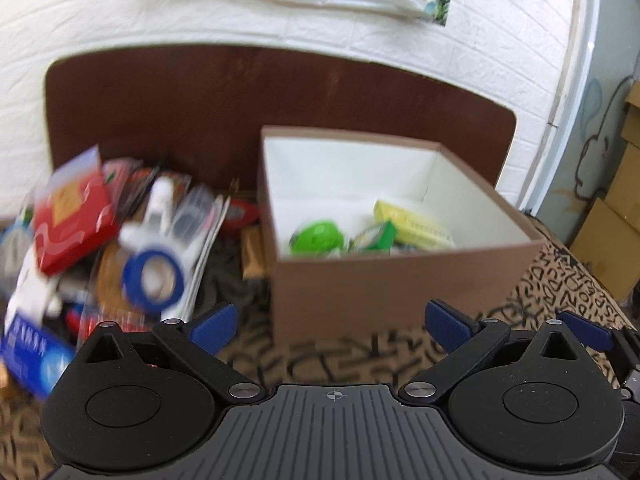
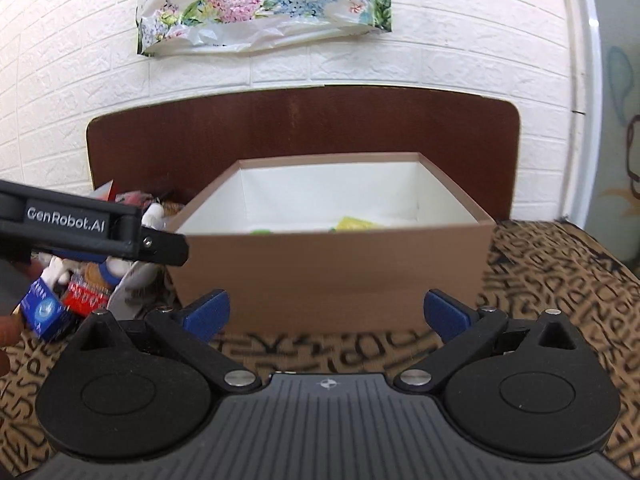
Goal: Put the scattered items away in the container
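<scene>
Matt cardboard box (image 2: 332, 264); glossy plastic bag (image 2: 260, 8); patterned cloth (image 2: 560, 280).

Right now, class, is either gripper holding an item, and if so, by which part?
Nothing is held. The left gripper and right gripper are both open and empty, facing the brown box; the scattered items lie untouched.
</scene>
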